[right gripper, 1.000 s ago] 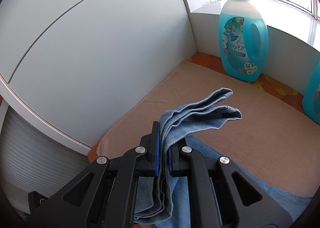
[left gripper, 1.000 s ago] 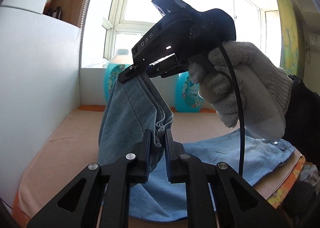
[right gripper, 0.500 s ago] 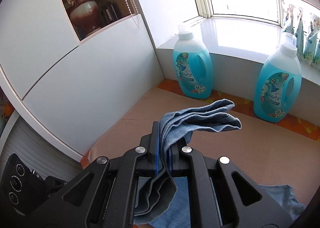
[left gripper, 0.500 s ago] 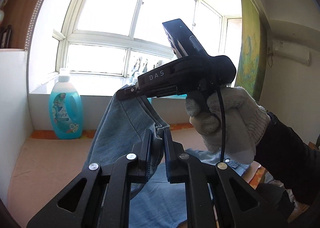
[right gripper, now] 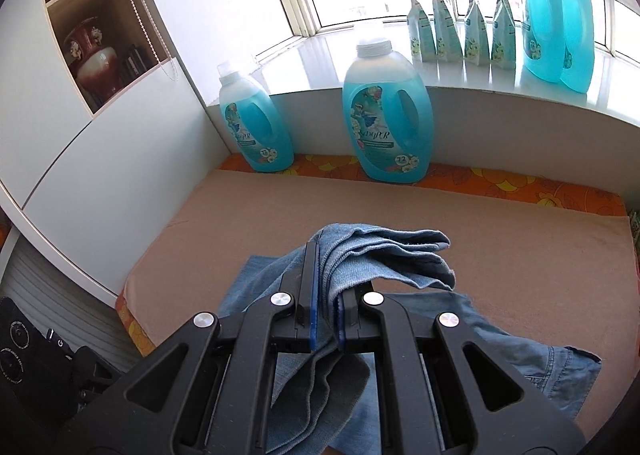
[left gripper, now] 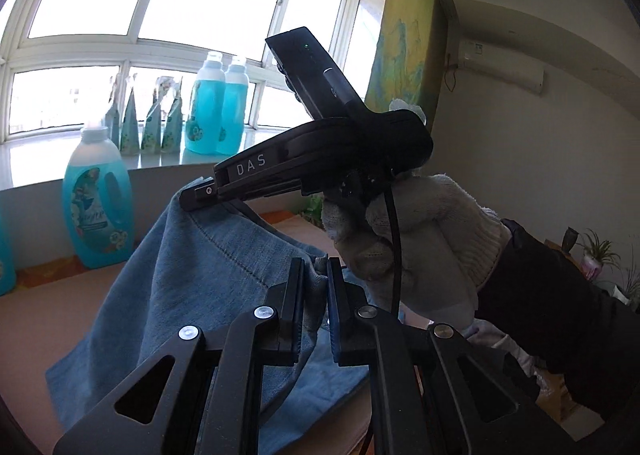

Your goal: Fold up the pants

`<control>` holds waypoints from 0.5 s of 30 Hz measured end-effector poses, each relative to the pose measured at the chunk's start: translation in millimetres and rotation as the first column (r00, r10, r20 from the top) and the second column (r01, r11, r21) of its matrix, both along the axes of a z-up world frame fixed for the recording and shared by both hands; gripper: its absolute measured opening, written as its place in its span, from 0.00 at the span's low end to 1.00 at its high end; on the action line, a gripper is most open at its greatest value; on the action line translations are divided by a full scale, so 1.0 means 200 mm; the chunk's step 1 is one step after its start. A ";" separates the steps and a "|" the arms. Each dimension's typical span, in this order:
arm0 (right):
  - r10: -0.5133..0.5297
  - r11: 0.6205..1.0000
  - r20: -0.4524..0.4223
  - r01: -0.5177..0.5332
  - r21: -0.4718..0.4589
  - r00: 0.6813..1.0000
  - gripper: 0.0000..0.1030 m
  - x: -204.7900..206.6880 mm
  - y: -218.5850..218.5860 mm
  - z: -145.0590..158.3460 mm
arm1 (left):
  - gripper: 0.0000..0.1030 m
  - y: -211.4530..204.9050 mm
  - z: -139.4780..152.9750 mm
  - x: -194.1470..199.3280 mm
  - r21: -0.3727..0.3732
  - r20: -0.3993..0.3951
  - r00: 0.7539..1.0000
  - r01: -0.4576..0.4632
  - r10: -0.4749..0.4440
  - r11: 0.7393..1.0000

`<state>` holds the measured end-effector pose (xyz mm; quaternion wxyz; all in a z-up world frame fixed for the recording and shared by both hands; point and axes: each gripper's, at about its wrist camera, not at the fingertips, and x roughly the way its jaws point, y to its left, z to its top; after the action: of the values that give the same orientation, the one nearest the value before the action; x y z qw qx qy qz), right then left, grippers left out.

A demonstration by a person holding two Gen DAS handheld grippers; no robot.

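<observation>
Light blue denim pants hang lifted above a tan mat. My left gripper is shut on a bunched hem edge of the pants. Just above and beyond it, the right gripper pinches the same hem, held by a white-gloved hand. In the right wrist view my right gripper is shut on several stacked denim layers that fan out past its fingers. The rest of the pants lies on the mat below, with the waistband end at the right.
Blue detergent bottles stand at the mat's far edge under a window sill holding more bottles and pouches. A white cabinet wall bounds the left side. Shelves hold a vase.
Both grippers have swung sideways together with the hem held; the view has turned from the white cabinet wall toward the window, and the draped denim trails along.
</observation>
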<state>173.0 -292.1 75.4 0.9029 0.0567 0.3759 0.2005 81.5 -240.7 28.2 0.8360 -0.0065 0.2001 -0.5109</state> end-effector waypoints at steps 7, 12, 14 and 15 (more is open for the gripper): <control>-0.139 0.990 -0.060 0.140 0.015 0.988 0.07 -0.08 -0.51 -0.19 | 0.07 -0.41 -0.17 0.03 0.001 -0.099 0.984 0.149 -0.148 0.989; -0.219 0.974 -0.136 0.225 0.029 0.966 0.07 -0.11 -0.79 -0.44 | 0.07 -0.62 -0.26 0.03 0.035 -0.168 0.957 0.246 -0.237 0.969; -0.251 0.964 -0.185 0.262 0.039 0.950 0.07 -0.10 -0.89 -0.58 | 0.07 -0.63 -0.29 0.04 0.062 -0.182 0.952 0.260 -0.245 0.964; -0.261 0.960 -0.207 0.275 0.046 0.943 0.07 -0.09 -0.93 -0.64 | 0.07 -0.62 -0.30 0.05 0.075 -0.183 0.954 0.254 -0.237 0.964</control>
<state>154.9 -477.5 -52.6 0.8770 0.1606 0.4451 0.0831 91.7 -365.1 -32.4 0.7448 0.0151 0.2958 -0.5980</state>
